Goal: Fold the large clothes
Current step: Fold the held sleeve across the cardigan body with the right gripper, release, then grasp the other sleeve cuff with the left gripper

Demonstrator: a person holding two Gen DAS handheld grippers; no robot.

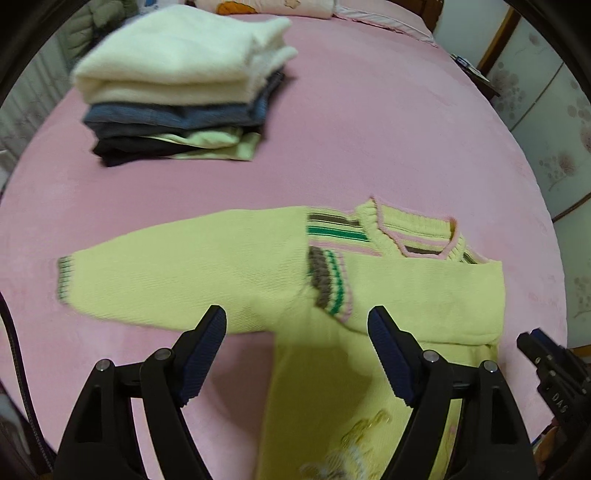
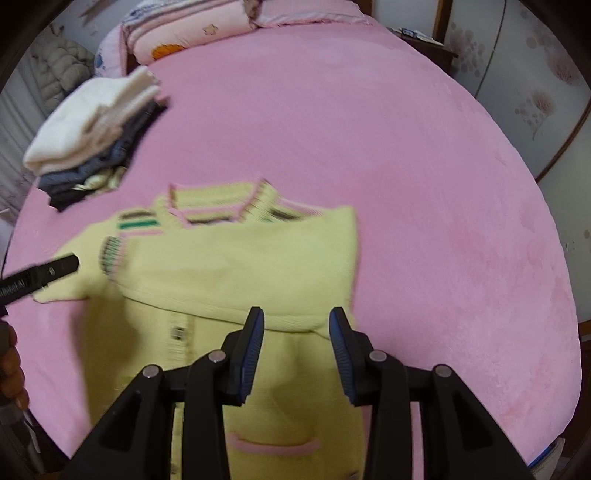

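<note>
A yellow-green knit sweater (image 1: 388, 291) with brown, green and pink stripes and a pink-trimmed collar lies flat on the pink bed (image 1: 369, 129). One sleeve (image 1: 177, 269) stretches out to the left; the other side is folded across the chest (image 2: 240, 266). My left gripper (image 1: 297, 312) hovers over the sweater near the armpit, open wide with nothing between its fingers. My right gripper (image 2: 297, 312) hangs above the folded edge, open, its pads clear of the cloth. Each gripper shows in the other's view: the right gripper (image 1: 546, 365) and the left gripper (image 2: 55, 269).
A stack of folded clothes (image 1: 177, 85), white on top of blue, dark and light green, sits at the bed's far left. Pillows (image 2: 192, 29) lie at the head. Flowered wardrobe doors (image 2: 535, 92) stand to the right. A person's hand (image 2: 11, 365) shows at the left edge.
</note>
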